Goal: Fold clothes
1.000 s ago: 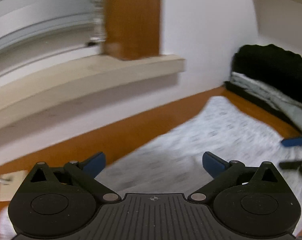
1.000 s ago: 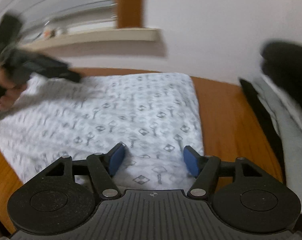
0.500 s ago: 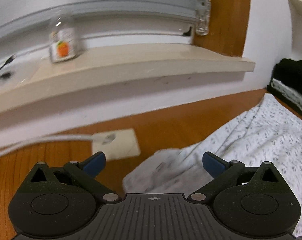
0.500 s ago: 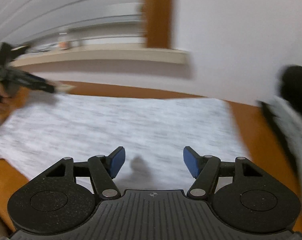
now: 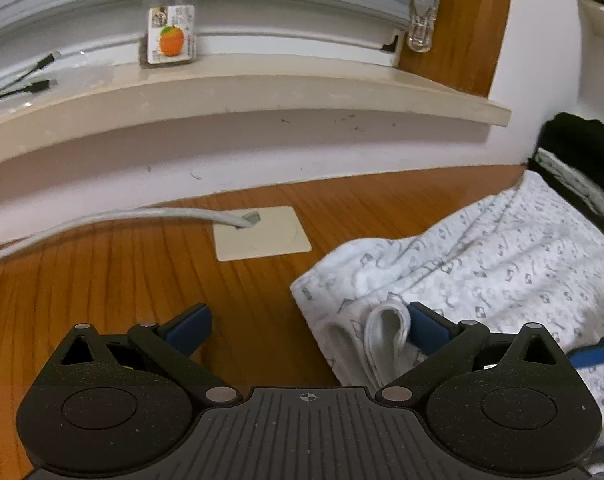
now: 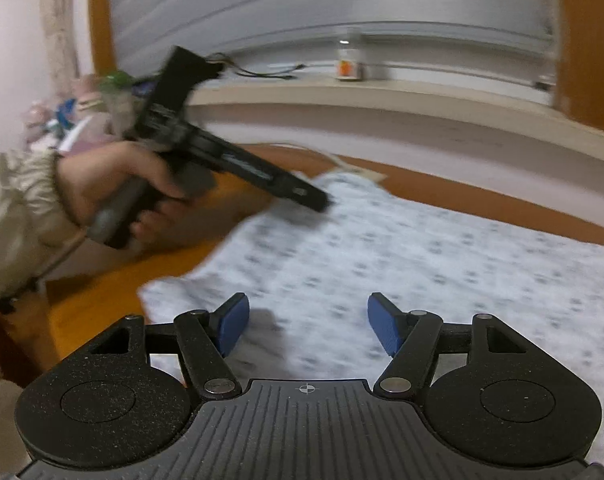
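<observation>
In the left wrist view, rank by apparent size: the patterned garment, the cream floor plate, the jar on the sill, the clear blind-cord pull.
1. patterned garment, by far the largest, though nearest the camera.
2. cream floor plate.
3. jar, not much smaller than the plate and farther away, so unsure.
4. clear blind-cord pull.

Bare orange-brown wooden table (image 5: 102,272) lies free left of the white patterned garment (image 5: 502,264); only a grey cable (image 5: 102,218) and beige square plate (image 5: 262,233) interrupt it.
</observation>
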Demonstrator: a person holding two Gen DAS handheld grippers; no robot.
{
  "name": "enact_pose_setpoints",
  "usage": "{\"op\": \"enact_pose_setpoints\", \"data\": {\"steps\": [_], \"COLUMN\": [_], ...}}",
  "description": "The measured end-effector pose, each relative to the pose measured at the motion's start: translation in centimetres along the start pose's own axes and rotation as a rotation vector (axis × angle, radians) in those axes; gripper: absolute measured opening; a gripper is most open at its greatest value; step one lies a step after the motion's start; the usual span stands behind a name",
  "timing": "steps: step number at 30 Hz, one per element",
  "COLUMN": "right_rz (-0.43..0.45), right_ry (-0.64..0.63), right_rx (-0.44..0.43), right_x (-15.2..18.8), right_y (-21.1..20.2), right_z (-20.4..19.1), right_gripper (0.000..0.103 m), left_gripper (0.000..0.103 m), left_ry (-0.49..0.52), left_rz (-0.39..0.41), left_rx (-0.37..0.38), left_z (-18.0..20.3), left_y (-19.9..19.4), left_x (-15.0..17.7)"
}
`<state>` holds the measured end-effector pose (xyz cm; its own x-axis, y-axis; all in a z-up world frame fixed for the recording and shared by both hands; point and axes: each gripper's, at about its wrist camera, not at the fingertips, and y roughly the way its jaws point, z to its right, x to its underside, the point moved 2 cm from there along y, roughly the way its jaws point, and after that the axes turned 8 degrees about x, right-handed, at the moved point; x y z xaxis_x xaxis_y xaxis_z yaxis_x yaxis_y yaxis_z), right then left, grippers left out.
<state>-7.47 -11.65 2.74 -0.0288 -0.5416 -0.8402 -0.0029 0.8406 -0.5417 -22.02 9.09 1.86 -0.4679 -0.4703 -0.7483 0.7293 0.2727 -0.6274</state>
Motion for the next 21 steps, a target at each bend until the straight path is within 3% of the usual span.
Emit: {"op": "enact_pose_setpoints", "data": {"steps": [6,12,14,21], "right_rz": [0.014,0.016,0.013,-0.007], "right_ry": [-0.023,-0.035,-0.079,-0.158], "right_rx": [-0.033,-0.068,-0.057,0.012], "right_x": [-0.2,0.2,0.3,0.3], "right_y": [0.3,0.5,0.8,2.7], "right_z": [-2.7,-4.5,-5.6,-7.7], "right_gripper": [0.068,0.072,0.074,0.074], "left_gripper": [0.099,0.087,0.078,0.063], "left_ry": [-0.003,0.01,0.012,0.021], "left_rz": [0.015,0.034,0.038,0.039], "left_rx": [0.029,0.049,0.063,0.085], "left_z": [-0.3,0.0,0.3,1.1], "left_y": [0.3,0.2,0.2,0.2], "left_x": [-0.2,0.0,0.0,0.2]}}
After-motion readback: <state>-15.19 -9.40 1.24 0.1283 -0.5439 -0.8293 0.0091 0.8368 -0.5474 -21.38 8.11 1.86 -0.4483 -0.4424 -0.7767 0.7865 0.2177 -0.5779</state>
